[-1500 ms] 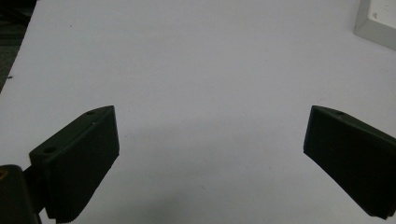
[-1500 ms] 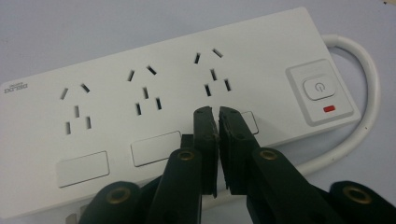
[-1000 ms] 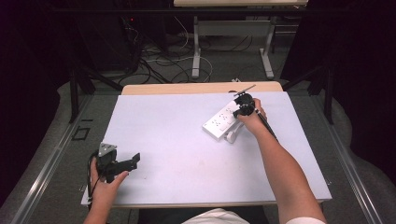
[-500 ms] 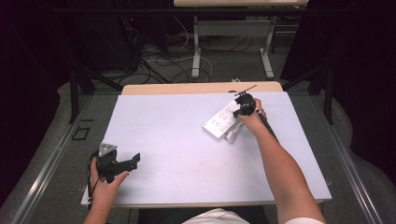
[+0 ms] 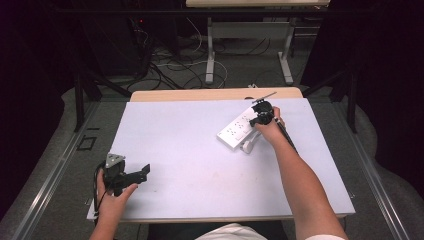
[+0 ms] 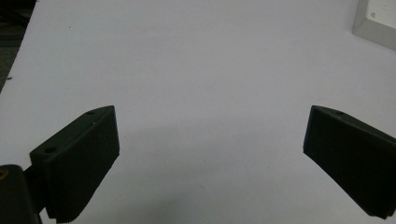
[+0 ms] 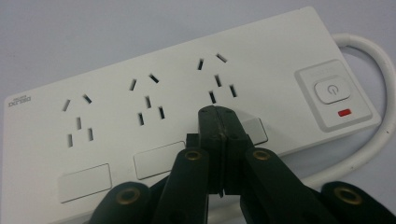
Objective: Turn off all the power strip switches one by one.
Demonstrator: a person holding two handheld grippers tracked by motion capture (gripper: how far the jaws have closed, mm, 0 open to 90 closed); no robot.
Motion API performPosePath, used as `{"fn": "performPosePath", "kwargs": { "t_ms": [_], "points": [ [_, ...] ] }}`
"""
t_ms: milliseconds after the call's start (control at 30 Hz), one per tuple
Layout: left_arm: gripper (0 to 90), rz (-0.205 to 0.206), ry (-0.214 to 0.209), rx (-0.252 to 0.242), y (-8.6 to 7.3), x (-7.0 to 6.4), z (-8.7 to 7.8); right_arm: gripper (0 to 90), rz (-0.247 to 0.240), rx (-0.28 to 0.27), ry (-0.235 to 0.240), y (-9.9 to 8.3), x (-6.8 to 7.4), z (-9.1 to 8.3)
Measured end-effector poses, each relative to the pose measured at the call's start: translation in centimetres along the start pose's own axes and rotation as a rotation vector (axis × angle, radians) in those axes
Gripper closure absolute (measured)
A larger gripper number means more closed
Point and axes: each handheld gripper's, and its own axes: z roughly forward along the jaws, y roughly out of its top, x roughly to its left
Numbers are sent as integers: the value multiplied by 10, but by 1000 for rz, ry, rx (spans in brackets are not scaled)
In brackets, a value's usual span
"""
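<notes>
A white power strip (image 5: 234, 133) with three socket groups lies slanted on the pale table (image 5: 190, 150), right of centre. In the right gripper view the power strip (image 7: 140, 84) shows its power button (image 7: 331, 90), a red mark beneath it, and a white cord (image 7: 378, 140) curling away at the right. My right gripper (image 7: 219, 114) is shut with nothing between its jaws, and its tips sit over the flap below the socket nearest the button. From above, the right gripper (image 5: 261, 116) rests at the strip's far end. My left gripper (image 5: 142, 172) stands open near the front left corner, over bare table (image 6: 210, 154).
A corner of the power strip (image 6: 376, 21) appears at the top right of the left gripper view. A wooden strip (image 5: 215, 94) borders the table's far edge. Beyond it are desk legs (image 5: 210, 55) and loose cables (image 5: 170, 65) on the floor.
</notes>
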Motion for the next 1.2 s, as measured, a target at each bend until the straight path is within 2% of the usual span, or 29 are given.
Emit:
{"fn": "performPosePath", "kwargs": {
  "t_ms": [233,300,400,433,500,600,767,867,900,967,1000,1100,1200],
  "points": [
    [35,0,0,1,0,0,0,900,3,0,1,0,1,0],
    [35,1,0,1,0,0,0,900,-4,-18,5,-1,0,1],
    [35,0,-1,-1,0,0,0,900,0,-22,-8,-2,2,0],
    [35,1,-1,0,0,0,0,900,-23,-21,-19,-2,2,0],
    [35,3,-2,-6,0,-1,1,900,-26,-33,-22,-2,4,1],
    [34,7,-3,-4,0,-1,1,900,-19,-29,-40,-2,5,0],
    [35,5,-3,-1,0,-1,1,900,-17,-29,-45,-2,5,0],
    [35,5,-2,-3,0,-1,1,900,-24,-20,-42,-2,5,-1],
    [34,9,-3,-5,0,-1,1,900,-3,-18,-36,-2,7,-2],
    [35,6,-3,-6,0,-1,1,900,-20,-26,-30,-2,7,-4],
    [35,6,-3,-6,0,-1,1,900,-10,-24,-25,-1,8,-5],
    [34,6,-2,-5,0,-2,1,900,-31,-42,-5,-2,10,-6],
    [34,10,4,-11,-1,-2,1,900,-47,-32,-4,-3,13,-8]
  ]
}}
